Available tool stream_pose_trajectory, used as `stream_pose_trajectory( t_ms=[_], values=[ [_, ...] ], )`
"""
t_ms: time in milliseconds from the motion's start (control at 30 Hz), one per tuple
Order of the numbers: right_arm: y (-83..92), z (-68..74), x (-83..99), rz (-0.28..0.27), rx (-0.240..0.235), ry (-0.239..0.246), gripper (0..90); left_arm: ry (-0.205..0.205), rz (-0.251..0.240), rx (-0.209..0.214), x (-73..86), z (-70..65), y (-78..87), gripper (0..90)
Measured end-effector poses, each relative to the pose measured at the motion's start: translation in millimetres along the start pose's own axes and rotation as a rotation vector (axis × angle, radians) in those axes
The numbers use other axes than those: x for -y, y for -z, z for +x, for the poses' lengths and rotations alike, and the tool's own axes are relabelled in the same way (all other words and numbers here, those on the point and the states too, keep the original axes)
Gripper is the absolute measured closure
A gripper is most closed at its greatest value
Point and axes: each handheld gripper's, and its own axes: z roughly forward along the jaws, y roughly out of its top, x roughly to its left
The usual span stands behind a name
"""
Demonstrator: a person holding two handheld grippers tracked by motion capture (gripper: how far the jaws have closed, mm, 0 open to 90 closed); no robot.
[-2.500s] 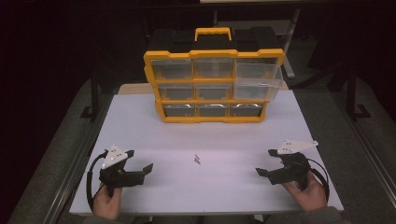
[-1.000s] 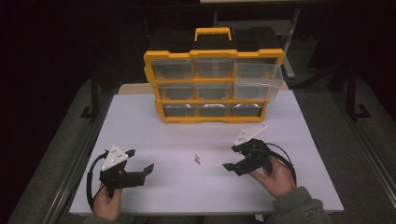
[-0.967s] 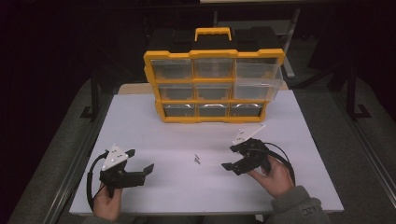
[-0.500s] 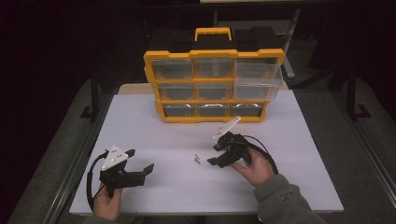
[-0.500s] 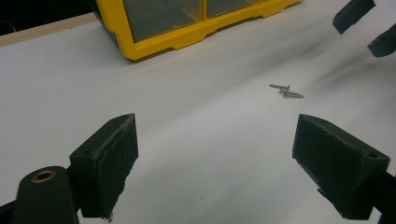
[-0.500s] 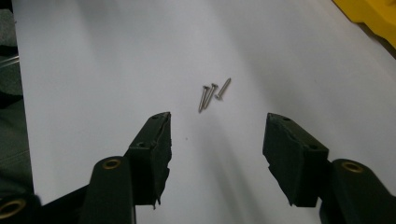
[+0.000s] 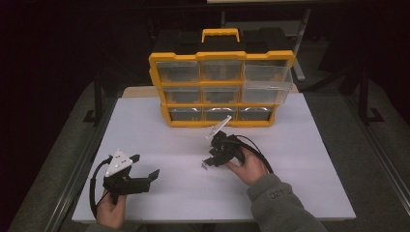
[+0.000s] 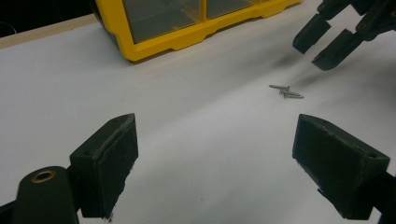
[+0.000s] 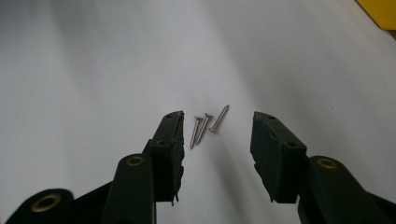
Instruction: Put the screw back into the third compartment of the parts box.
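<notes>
Two grippers over a white table (image 7: 300, 159). Nearest the person, left gripper (image 7: 144, 168) sits at the front left edge, jaws spread wide, nothing between them, just bare table in the left gripper view. Right gripper (image 7: 209, 162) is further in, near table centre, tipped down toward three small screws (image 9: 205, 127). Right gripper view: screws lie flat on the table in a loose cluster, two side by side and touching, third just beside them and angled away. Both fingertips straddle the cluster; jaws half open and have just been closing, but pads not on the screws yet, a gap shows each side. Can't tell if the tips touch the table. Left gripper view has the same screws (image 8: 286, 91) just below the right gripper's tips (image 8: 322, 44). Beyond them, at the far side of the table, a yellow drawer box (image 7: 221, 89) stands upright, clear drawers facing the person, well apart from the screws.
</notes>
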Motion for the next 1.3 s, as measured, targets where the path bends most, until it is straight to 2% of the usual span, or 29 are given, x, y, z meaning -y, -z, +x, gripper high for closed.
stream_pose_trajectory(
  t_ms=[33, 67, 133, 200, 233, 367, 667, 1000, 1133, 1300],
  values=[
    [-2.3, -0.8, -1.0, -0.001, -0.003, 0.002, 56.2, 0.003, -0.001, -0.001, 0.1, 0.0, 0.2, 13.8],
    [-3.4, 1.0, -1.7, 0.020, -0.005, -0.033, 56.2, 0.006, -0.003, -0.002, 0.0, 0.0, 0.3, 13.8],
    [-9.5, -2.6, -3.7, 0.000, 0.003, 0.001, 57.4, 0.010, -0.003, -0.003, -0.5, 0.1, 0.7, 13.8],
    [-12.4, -1.6, -4.6, 0.024, -0.004, -0.038, 59.0, 0.008, -0.005, -0.001, -0.6, 0.1, 0.6, 13.8],
    [-15.5, -4.2, -5.7, 0.005, 0.000, -0.004, 60.0, 0.006, -0.006, -0.001, -0.6, 0.0, 0.2, 13.8],
    [-21.6, -6.2, -9.6, 0.007, -0.001, 0.001, 63.1, 0.002, -0.009, 0.001, -0.3, -0.4, -0.5, 13.8],
    [-35.5, -8.6, -12.5, 0.049, -0.002, -0.050, 69.0, 0.007, -0.006, 0.001, -0.7, -0.1, 0.9, 13.8],
    [-41.0, -9.4, -11.0, 0.082, 0.028, -0.021, 78.9, 0.012, -0.007, 0.001, -0.8, 0.0, 1.2, 13.8],
    [-41.0, -6.8, -9.9, 0.090, 0.058, 0.015, 83.4, 0.010, -0.005, 0.002, -0.7, 0.2, 1.2, 13.8],
    [-41.2, -6.9, -9.2, 0.090, 0.064, 0.025, 86.2, 0.009, -0.009, -0.001, -0.5, 0.9, 2.2, 13.8]
  ],
)
